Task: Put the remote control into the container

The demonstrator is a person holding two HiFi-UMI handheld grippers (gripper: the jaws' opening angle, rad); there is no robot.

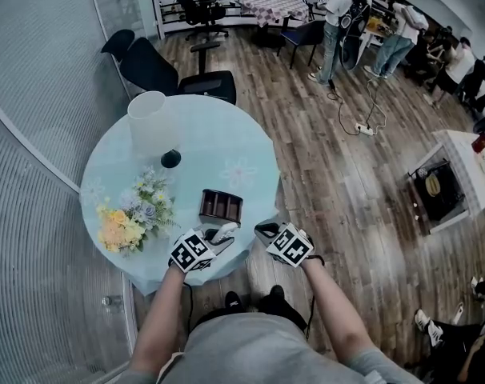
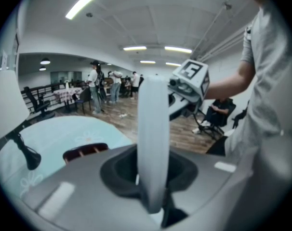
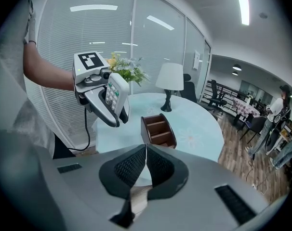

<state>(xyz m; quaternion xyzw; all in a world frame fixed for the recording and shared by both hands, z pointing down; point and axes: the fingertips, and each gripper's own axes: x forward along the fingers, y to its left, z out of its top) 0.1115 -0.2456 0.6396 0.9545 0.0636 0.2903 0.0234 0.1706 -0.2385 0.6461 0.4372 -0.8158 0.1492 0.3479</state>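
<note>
My left gripper (image 1: pixel 217 239) is shut on a white remote control (image 1: pixel 226 230) at the table's near edge. In the left gripper view the remote (image 2: pixel 153 129) stands upright between the jaws. In the right gripper view its keypad (image 3: pixel 114 92) shows in the left gripper (image 3: pixel 100 97), held above the table edge. The brown compartmented container (image 1: pixel 220 206) sits on the table just beyond the remote and shows again as the container (image 3: pixel 159 130) ahead of my right gripper. My right gripper (image 1: pixel 266 232) hovers off the table's near right edge, and its jaws (image 3: pixel 145 162) are shut on nothing.
The round table (image 1: pixel 242 170) has a light blue cloth. A white-shaded lamp (image 1: pixel 150 126) stands at its back left, and a bouquet (image 1: pixel 130 214) lies at the left. A black chair (image 1: pixel 158 70) stands behind the table. Several people (image 1: pixel 338 14) stand far off on the wood floor.
</note>
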